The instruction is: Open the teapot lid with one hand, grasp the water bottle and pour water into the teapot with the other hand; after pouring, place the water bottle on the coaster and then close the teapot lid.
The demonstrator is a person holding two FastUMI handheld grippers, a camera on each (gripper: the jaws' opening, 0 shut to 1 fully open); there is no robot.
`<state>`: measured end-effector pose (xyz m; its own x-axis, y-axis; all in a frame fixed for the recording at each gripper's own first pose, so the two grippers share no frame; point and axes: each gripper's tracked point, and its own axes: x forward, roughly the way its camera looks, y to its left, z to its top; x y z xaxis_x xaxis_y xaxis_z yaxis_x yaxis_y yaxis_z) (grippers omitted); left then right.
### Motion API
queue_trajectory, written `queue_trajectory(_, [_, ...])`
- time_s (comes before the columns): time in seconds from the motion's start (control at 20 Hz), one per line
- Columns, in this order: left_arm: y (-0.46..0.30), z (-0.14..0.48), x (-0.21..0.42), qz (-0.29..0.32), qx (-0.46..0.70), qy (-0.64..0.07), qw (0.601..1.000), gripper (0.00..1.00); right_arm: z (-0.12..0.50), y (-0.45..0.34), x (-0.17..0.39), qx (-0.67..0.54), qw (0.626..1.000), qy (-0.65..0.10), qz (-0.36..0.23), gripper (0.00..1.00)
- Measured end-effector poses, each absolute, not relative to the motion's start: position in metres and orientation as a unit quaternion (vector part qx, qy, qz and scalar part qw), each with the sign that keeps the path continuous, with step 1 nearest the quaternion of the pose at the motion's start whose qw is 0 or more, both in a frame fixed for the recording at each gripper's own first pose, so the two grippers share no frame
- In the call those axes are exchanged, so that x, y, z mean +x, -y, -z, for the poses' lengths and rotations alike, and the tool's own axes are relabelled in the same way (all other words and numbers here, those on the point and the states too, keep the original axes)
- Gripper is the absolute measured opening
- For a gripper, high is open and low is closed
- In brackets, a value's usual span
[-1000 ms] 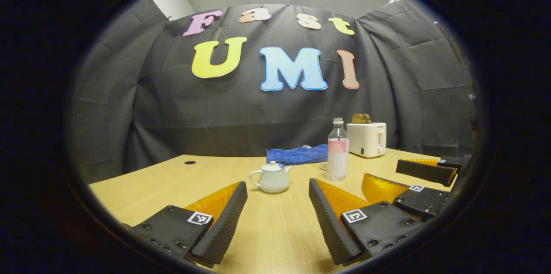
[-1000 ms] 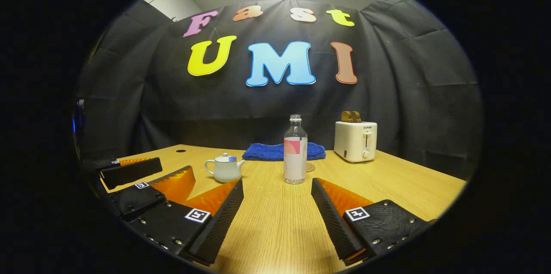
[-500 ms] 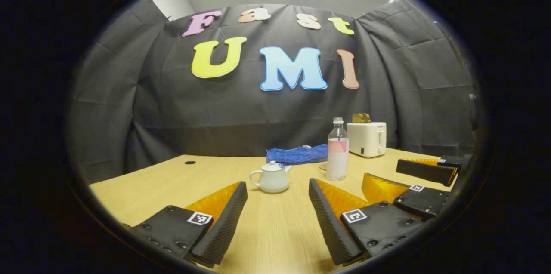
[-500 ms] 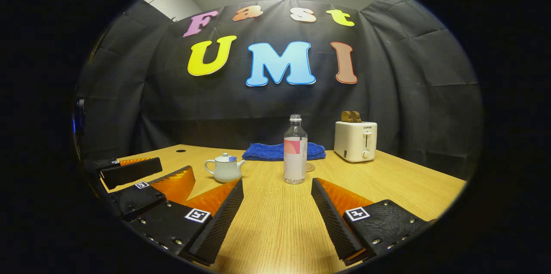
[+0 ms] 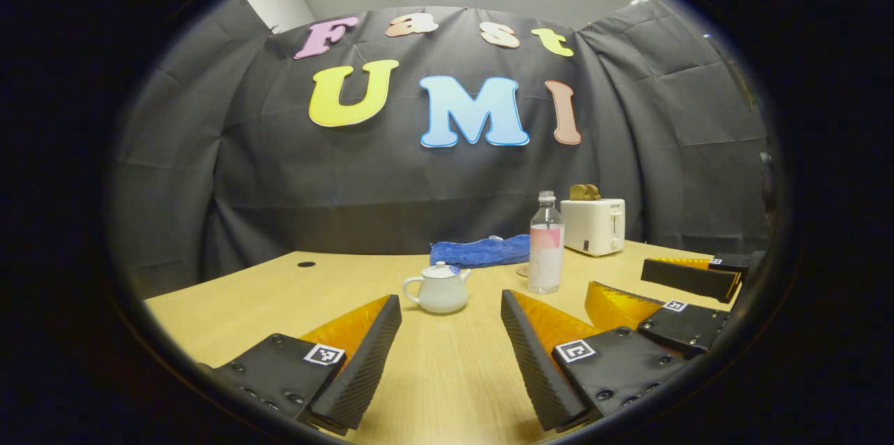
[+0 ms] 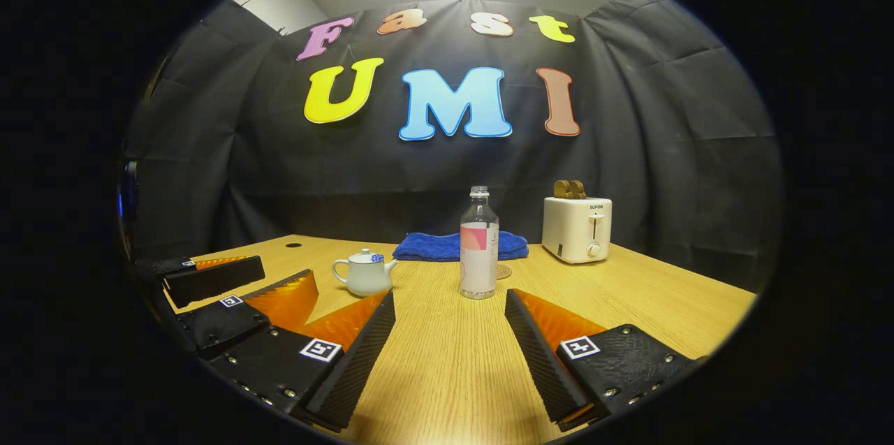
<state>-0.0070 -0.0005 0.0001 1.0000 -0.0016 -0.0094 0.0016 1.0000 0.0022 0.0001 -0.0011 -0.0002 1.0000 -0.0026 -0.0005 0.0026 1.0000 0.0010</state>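
Teapot (image 5: 438,289) is sitting ahead of my spread left gripper (image 5: 450,354); water bottle (image 6: 479,244) is standing ahead of my spread right gripper (image 6: 450,354).

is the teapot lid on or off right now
On. The lid sits flat on the white teapot, knob up, in both gripper views. Both tools, left and right, are open and well short of it.

a light wood-grain counter (image 6: 447,361) carries a white teapot (image 6: 364,272) (lid on), a clear water bottle (image 6: 479,244) standing upright to its right, a round coaster (image 6: 503,270) just behind the bottle, a folded blue towel (image 6: 436,246) near the back edge, and a white toaster (image 6: 577,228) further right.
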Motion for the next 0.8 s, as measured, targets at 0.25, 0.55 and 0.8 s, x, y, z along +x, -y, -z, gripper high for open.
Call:
queue_trajectory(0.25, [0.005, -0.002, -0.006, 0.015, 0.000, -0.003, 1.000, 0.96, 0.001, 0.002, 0.001, 0.000, 1.000, 0.000, 0.004, 0.98])
queue_trajectory(0.55, [0.001, -0.002, 0.007, 0.024, -0.010, -0.001, 1.000, 0.98, 0.000, 0.016, 0.016, 0.028, 1.000, -0.001, 0.012, 0.98])
queue_trajectory(0.8, [-0.019, 0.005, 0.043, 0.028, -0.030, -0.027, 0.999, 0.99, -0.001, 0.031, 0.041, 0.005, 1.000, -0.019, 0.021, 0.98])
